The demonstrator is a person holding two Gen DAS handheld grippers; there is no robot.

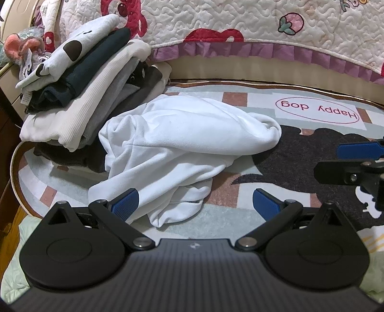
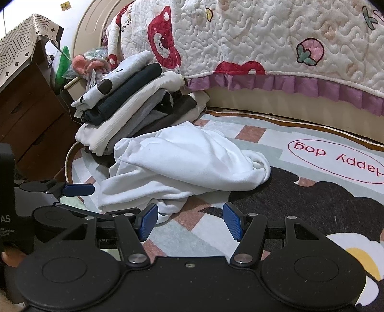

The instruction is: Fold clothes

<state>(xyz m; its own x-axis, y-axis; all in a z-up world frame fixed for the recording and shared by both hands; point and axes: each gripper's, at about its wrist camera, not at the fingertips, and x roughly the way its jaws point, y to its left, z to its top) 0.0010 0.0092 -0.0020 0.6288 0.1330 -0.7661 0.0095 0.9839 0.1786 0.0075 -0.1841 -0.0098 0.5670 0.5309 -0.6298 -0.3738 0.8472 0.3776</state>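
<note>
A crumpled white garment point(image 1: 177, 146) lies on the patterned rug point(image 1: 240, 199), also seen in the right wrist view point(image 2: 182, 165). My left gripper point(image 1: 195, 204) is open and empty, its left pad point(image 1: 124, 204) just over the garment's near edge. My right gripper point(image 2: 190, 222) is open and empty, just in front of the garment's near corner. The right gripper's fingers point(image 1: 355, 158) show at the right edge of the left wrist view. The left gripper point(image 2: 72, 192) shows at the left of the right wrist view.
A stack of folded clothes point(image 1: 84, 79) stands at the back left of the rug, touching the white garment, also in the right wrist view point(image 2: 134, 96). A bed with a quilted cover point(image 1: 240, 21) runs behind. A wooden drawer unit point(image 2: 31, 108) stands at left.
</note>
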